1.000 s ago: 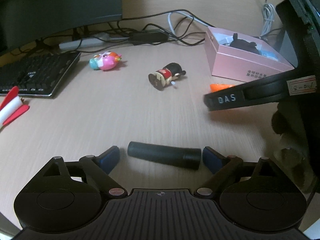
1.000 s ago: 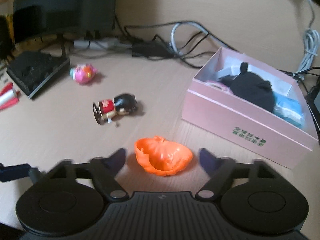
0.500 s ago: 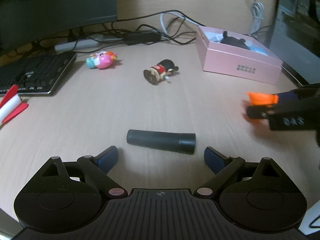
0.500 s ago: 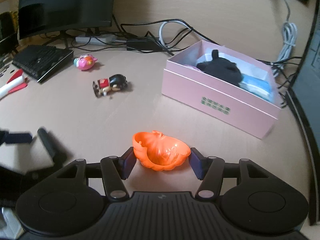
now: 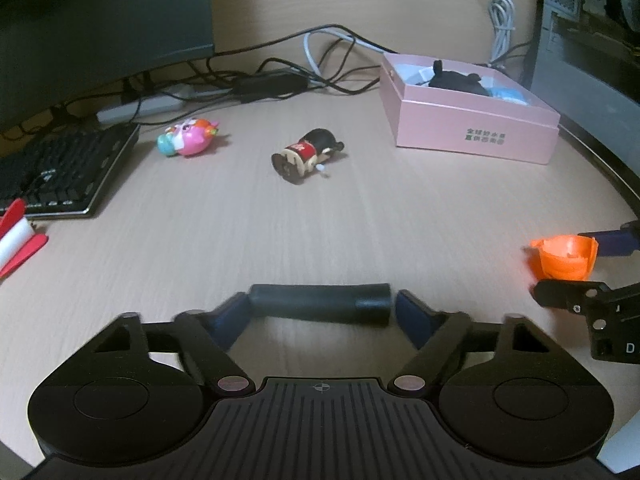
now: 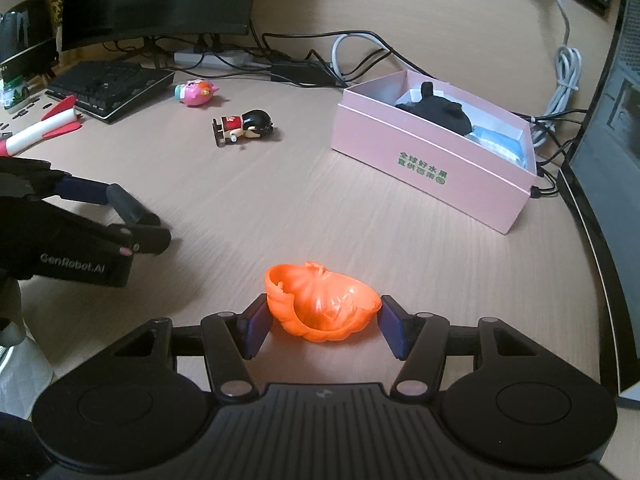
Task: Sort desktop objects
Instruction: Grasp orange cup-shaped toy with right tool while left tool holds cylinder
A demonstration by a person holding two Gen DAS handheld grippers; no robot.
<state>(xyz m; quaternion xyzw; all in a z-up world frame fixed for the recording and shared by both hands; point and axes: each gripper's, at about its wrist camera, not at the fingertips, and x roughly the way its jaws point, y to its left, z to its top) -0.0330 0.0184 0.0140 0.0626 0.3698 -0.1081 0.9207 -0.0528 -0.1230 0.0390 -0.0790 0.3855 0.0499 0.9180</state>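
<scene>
A black cylinder (image 5: 320,302) lies crosswise on the wooden desk between the fingers of my left gripper (image 5: 322,307). Its jaws are closing on the cylinder's two ends: the left pad meets one end, and a thin gap shows at the right pad. My right gripper (image 6: 325,322) is shut on an orange pumpkin-shaped shell (image 6: 320,304), held just above the desk. In the left wrist view that shell (image 5: 564,258) appears at the far right. The pink open box (image 6: 432,168) holds a black item and blue packets.
A doll toy (image 5: 306,156) and a pink pig toy (image 5: 188,142) lie mid-desk. A keyboard (image 5: 60,172) and a red-white rocket (image 6: 44,124) are at the left. Cables and a monitor line the back. A computer case (image 6: 616,140) stands at the right.
The right gripper closed on the orange shell and carried it right and nearer, away from the pink box. The left jaws narrowed onto the ends of the black cylinder.
</scene>
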